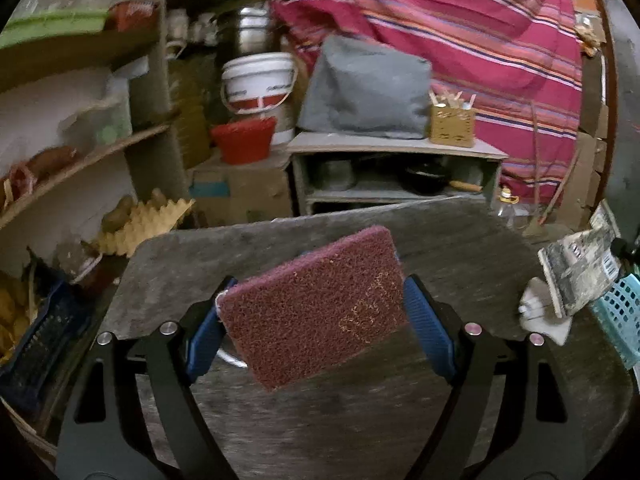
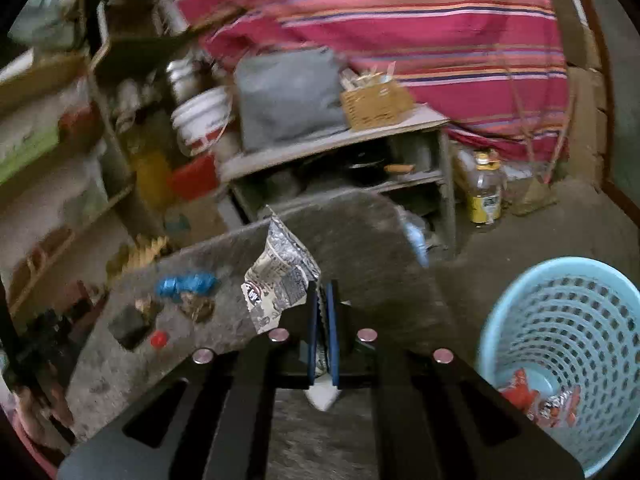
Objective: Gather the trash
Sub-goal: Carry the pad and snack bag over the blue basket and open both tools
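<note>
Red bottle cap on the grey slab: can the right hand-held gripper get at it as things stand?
Probably not yet. The right hand-held gripper is shut on a crumpled silver wrapper. The small red bottle cap lies uncovered on the grey stone slab, so the path looks free once the wrapper is dropped.

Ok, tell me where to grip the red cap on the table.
Grip the red cap across its round rim, coming from above. It is small, low and sits on the table next to a dark block, so a side approach looks crowded. How it lies is too blurred to tell.
</note>
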`<state>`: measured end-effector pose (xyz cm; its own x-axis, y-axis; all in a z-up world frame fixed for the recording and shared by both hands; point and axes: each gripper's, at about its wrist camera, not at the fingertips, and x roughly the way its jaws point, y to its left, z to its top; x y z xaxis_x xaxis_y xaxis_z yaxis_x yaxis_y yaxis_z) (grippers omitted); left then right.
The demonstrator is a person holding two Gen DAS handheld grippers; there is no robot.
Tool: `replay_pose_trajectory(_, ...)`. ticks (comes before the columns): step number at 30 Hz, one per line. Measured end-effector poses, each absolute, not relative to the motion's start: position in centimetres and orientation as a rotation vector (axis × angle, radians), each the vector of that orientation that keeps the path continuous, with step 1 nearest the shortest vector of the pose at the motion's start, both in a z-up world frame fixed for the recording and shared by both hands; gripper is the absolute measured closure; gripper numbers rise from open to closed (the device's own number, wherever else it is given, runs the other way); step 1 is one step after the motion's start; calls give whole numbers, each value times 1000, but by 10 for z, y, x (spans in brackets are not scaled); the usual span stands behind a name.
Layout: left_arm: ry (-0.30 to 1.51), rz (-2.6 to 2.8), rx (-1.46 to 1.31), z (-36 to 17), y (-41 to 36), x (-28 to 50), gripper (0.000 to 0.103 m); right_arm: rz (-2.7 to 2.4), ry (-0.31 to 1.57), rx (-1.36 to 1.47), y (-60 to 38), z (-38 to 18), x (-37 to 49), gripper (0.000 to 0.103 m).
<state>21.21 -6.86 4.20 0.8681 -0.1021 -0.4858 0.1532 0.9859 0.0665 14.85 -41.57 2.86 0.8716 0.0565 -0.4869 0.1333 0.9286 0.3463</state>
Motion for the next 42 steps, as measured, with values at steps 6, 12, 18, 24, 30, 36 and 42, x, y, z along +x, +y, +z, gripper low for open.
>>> replay_pose_trajectory(6, 458, -231, 93, 58, -137, 189, 22, -131, 493, 412, -477, 27, 106, 98)
replay_pose_trajectory(12, 432, -303, 121, 54, -206, 169, 22, -262, 509, 366, -534, 17, 64, 98)
replay_pose_trajectory(18, 426, -368, 157, 39, -263, 146, 22, -388, 557, 293, -577, 1, 45, 98)
replay_pose_trajectory(24, 434, -438, 173, 30, -305, 134, 22, -456, 594, 232, -591, -7, 46, 98)
replay_pose_trajectory(30, 427, -533, 208, 22, -365, 122, 22, -477, 599, 245, -597, -6, 47, 98)
replay_pose_trajectory(36, 432, -612, 254, 7, -418, 115, 22, -492, 619, 269, -612, -15, 44, 98)
replay_pose_trajectory(42, 455, -694, 297, -8, -464, 117, 22, -509, 599, 345, -632, -16, 36, 98)
